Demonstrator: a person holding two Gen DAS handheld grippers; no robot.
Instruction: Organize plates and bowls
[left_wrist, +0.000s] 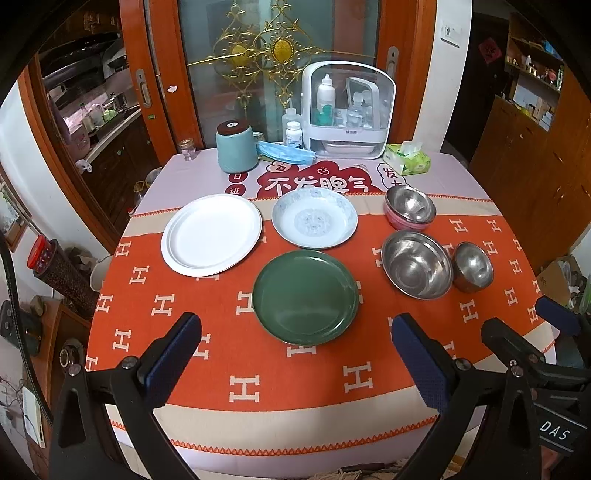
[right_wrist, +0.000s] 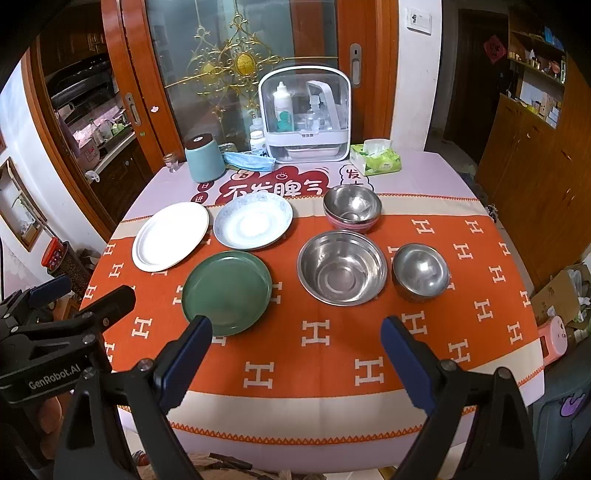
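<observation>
Left gripper (left_wrist: 295, 354) spread wide, empty, above counter's (left_wrist: 258, 402) near edge. Right gripper (right_wrist: 295, 354) likewise. Green plate (left_wrist: 305, 297) nearest that edge.

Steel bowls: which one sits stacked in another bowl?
The far steel bowl, nested in a pink bowl; the large bowl and small bowl stand alone.

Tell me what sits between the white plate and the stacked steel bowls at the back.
The blue-patterned plate lies between the white plate and the stacked bowls, touching neither. The right wrist view shows it clearly.
</observation>
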